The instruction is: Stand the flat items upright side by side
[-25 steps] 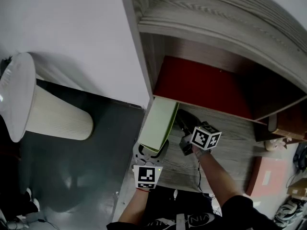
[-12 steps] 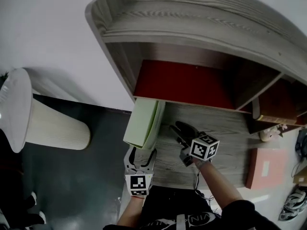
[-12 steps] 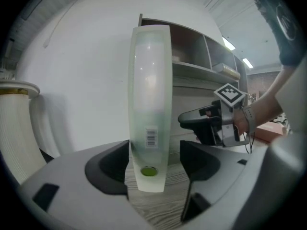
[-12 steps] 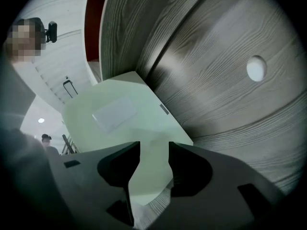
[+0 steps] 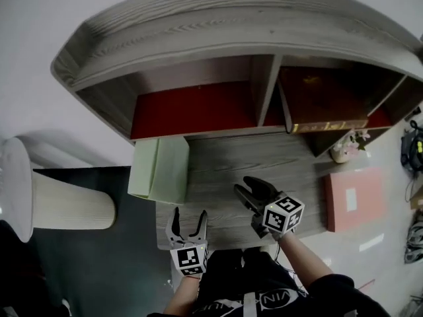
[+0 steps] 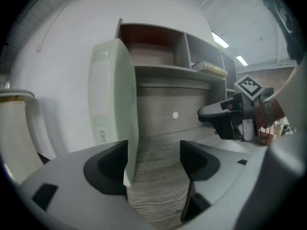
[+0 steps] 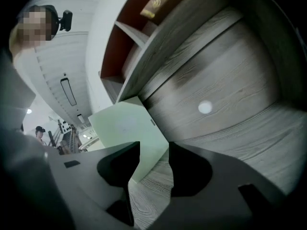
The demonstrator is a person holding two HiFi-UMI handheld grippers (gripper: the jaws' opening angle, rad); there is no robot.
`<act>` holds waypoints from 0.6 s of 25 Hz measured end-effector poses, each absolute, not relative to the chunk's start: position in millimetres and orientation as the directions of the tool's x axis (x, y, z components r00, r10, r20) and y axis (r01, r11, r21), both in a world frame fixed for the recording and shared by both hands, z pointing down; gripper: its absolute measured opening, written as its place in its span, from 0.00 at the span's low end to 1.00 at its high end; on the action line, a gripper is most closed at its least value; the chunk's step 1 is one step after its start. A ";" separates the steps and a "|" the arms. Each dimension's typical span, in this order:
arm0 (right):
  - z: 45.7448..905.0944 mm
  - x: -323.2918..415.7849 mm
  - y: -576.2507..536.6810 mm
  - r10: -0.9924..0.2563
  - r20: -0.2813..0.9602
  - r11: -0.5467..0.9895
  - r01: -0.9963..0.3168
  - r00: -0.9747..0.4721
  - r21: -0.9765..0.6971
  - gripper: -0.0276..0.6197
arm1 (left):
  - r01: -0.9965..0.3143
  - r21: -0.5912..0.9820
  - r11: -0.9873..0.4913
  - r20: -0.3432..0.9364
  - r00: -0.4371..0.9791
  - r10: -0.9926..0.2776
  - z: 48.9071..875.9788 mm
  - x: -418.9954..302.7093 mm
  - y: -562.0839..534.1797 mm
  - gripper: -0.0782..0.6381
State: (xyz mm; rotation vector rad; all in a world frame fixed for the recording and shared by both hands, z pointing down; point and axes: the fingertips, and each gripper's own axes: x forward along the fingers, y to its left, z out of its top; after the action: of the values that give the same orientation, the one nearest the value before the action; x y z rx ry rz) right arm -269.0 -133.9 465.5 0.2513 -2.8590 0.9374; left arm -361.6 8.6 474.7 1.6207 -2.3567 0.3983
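OK, status from us. The green folder (image 5: 158,169) stands upright on its edge at the left end of the desk (image 5: 264,154), just in front of the left bay of the shelf (image 5: 198,41). We can't tell whether it touches the shelf. Nothing stands beside it.

The pink folder (image 5: 349,200) lies flat at the right end of the desk, well apart from the green one. We also see a book (image 5: 328,125) with a gold edge lying flat in the shelf's right bay.

The left gripper (image 5: 189,214) hangs over the desk's front edge, near the green folder's front corner and a little to its right. We see its jaws spread wide with only bare desk between them. In the left gripper view the folder's near edge lines up with the left jaw, but the head view shows them apart.

The right gripper (image 5: 246,185) sits over the middle of the desk and points toward the green folder. We see its jaws released: they have just been opening and now stand partly apart with nothing in them. The folder shows beyond the gap, not inside it.

A white bin (image 5: 59,200) stands on the dark floor (image 5: 119,269), left of the desk.
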 end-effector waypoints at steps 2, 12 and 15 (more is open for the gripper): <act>465.7 -232.6 -144.1 -0.180 0.163 0.782 -0.241 -0.970 -0.575 0.35 | -0.955 -0.076 0.287 0.348 -0.295 -0.890 475.5 -335.9 -12.8 0.56; 485.2 -29.4 -187.9 -0.502 0.176 0.671 -0.510 -0.847 -0.538 0.35 | -0.996 -0.020 -0.084 0.338 0.072 -0.938 505.0 -168.3 -107.9 0.56; 485.7 32.3 -188.7 -0.594 0.185 0.609 -0.588 -0.783 -0.531 0.35 | -0.984 -0.011 -0.178 0.341 0.163 -0.926 505.2 -122.5 -121.8 0.56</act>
State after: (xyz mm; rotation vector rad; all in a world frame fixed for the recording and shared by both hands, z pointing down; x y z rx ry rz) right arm 32.3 -188.7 485.7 1.0385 -2.8268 0.9277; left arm -122.5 -121.8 505.2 2.2239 -1.8618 0.4015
